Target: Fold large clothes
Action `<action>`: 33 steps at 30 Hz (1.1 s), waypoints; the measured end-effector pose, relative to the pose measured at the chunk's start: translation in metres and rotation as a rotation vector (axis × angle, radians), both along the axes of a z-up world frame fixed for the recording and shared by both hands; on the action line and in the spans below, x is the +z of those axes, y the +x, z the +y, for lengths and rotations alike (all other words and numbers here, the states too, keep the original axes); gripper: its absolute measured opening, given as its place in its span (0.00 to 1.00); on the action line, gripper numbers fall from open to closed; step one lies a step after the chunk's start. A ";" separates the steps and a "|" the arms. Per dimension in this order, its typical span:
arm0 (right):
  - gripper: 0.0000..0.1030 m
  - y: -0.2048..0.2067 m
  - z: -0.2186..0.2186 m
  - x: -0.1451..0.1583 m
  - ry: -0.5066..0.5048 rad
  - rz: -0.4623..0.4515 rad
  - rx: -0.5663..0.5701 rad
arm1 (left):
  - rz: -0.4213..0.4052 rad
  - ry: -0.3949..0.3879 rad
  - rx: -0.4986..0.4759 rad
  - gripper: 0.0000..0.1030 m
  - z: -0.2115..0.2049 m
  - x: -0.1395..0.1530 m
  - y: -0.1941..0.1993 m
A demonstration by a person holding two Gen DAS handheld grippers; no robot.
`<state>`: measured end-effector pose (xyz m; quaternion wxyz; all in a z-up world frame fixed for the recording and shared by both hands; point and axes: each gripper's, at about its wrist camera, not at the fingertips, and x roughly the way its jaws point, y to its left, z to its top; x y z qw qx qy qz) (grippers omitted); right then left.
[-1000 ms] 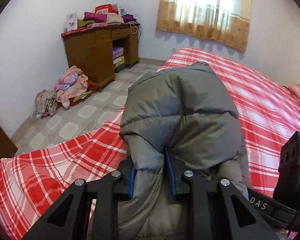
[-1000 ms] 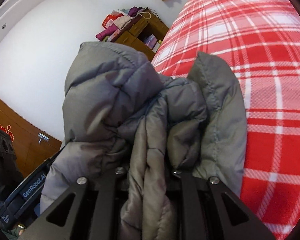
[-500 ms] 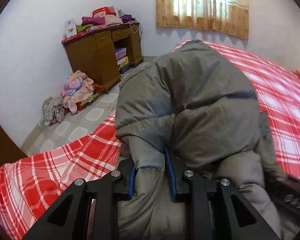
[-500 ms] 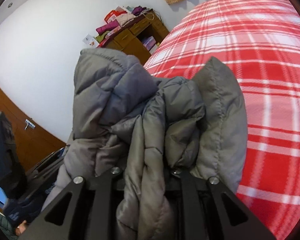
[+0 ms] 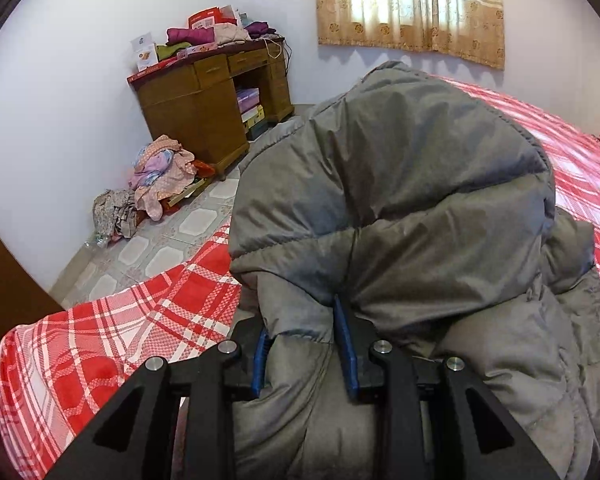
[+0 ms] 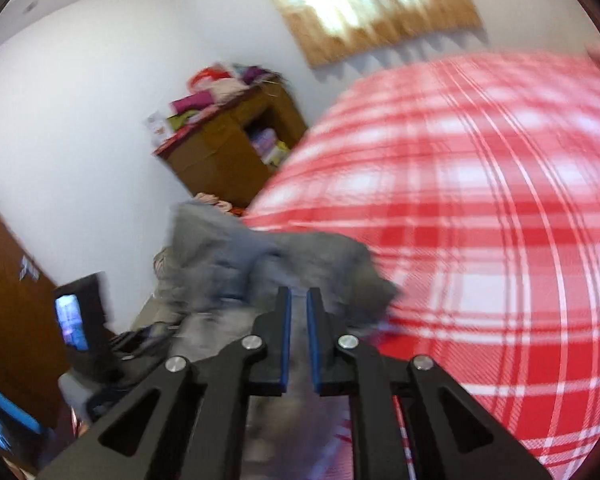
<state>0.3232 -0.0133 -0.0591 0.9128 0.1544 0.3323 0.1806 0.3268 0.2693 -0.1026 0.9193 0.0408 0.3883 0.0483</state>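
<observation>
- The walls (image 5: 60,80) are plain white and fill the upper left of both views.
- A window at the top of the frame has a beige curtain (image 5: 410,8) with a darker patterned border; bright daylight comes through it.
- A brown wooden desk (image 5: 208,112) stands in the corner at upper left, with folded clothes and boxes (image 5: 204,36) stacked on top and boxes in its open middle part.
- The floor (image 5: 148,248) has pale tiles with an octagon pattern.
- A pile of clothes (image 5: 160,172) lies on the floor beside the desk, against the wall.
- The bed has a red and white plaid sheet (image 6: 480,220).
- Dark brown wood (image 6: 8,300) shows at the left edge of the right wrist view.
</observation>
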 end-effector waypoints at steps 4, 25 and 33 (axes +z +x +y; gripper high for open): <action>0.13 0.015 0.040 -0.002 0.036 0.111 -0.039 | 0.002 0.021 0.007 0.31 -0.005 -0.001 0.000; 0.00 0.063 0.033 -0.098 -0.044 0.185 -0.014 | -0.004 0.081 0.068 0.34 -0.024 -0.019 0.007; 0.08 0.001 0.026 -0.039 -0.189 0.023 -0.007 | -0.009 0.093 0.065 0.35 -0.025 -0.019 0.003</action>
